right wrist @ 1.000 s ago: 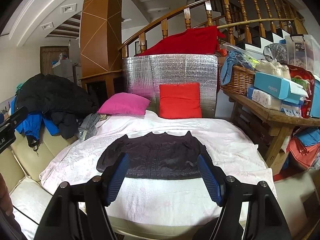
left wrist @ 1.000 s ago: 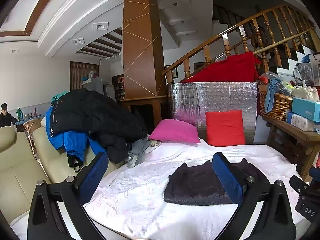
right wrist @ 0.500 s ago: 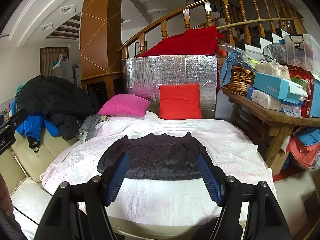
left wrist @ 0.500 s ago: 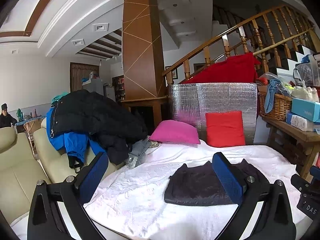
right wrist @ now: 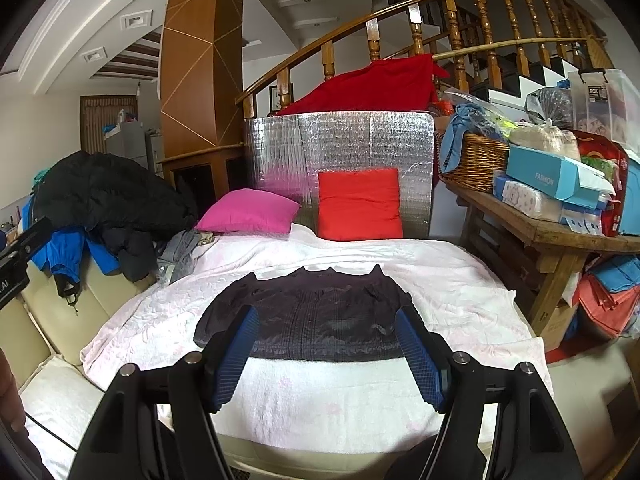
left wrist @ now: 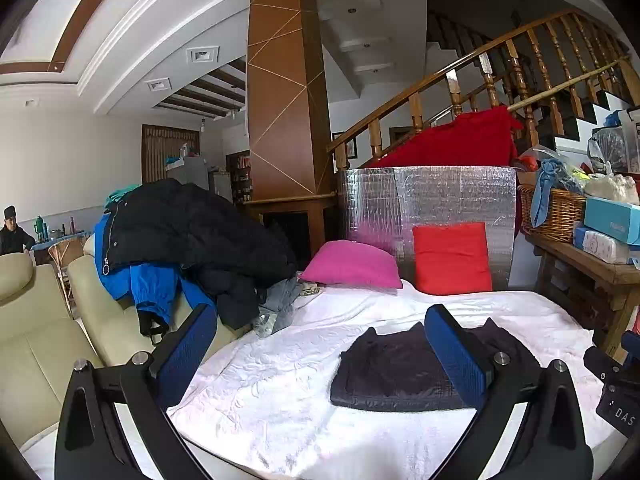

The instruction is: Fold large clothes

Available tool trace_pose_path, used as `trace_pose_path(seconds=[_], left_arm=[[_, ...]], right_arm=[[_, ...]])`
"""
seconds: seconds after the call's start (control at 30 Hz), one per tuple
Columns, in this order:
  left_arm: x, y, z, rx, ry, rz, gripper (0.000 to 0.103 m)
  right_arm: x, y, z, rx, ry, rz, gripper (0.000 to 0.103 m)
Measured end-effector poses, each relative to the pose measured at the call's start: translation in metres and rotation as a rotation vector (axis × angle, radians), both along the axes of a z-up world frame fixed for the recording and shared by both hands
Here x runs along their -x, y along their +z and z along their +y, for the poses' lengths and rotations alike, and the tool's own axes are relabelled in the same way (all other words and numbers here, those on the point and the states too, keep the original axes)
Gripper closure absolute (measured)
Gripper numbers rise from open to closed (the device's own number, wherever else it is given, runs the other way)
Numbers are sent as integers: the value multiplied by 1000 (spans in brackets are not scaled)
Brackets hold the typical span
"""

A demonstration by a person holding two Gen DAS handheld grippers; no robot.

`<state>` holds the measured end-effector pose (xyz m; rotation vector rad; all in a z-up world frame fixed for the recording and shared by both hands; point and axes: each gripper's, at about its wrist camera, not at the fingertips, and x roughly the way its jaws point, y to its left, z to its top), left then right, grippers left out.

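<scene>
A dark folded garment (right wrist: pixel 320 320) lies flat on the white bedspread (right wrist: pixel 400 400), and it also shows in the left wrist view (left wrist: pixel 392 372). My right gripper (right wrist: pixel 326 354) is open and empty, held above the near edge of the garment, apart from it. My left gripper (left wrist: pixel 320 356) is open and empty, held above the bedspread (left wrist: pixel 260 380) to the left of the garment. A heap of black and blue jackets (left wrist: pixel 188 240) lies on the cream sofa (left wrist: pixel 36 340) at the left.
A pink cushion (right wrist: pixel 248 212) and a red cushion (right wrist: pixel 360 204) lean at the far end by a silver foil panel (right wrist: pixel 340 148). A wooden table (right wrist: pixel 560 236) with a basket and boxes stands at the right. A person (left wrist: pixel 14 232) sits far left.
Both grippers have stayed open and almost still. The garment has not moved.
</scene>
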<state>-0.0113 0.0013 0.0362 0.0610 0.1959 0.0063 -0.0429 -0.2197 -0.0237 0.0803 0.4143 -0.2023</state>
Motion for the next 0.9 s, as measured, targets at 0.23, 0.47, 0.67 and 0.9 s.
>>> trace_pose_path(seconds=[0.23, 0.47, 0.67, 0.9], left_arm=[[1, 0, 0, 1, 2, -1, 0], [1, 0, 0, -1, 1, -1, 0], [3, 2, 0, 0, 3, -4, 0], [2, 1, 3, 1, 2, 1, 0]], right_arm=[[2, 0, 3, 0, -3, -4, 28], [2, 0, 2, 2, -2, -4, 28], [5, 1, 3, -3, -15, -9, 28], [8, 2, 4, 1, -21, -12, 28]])
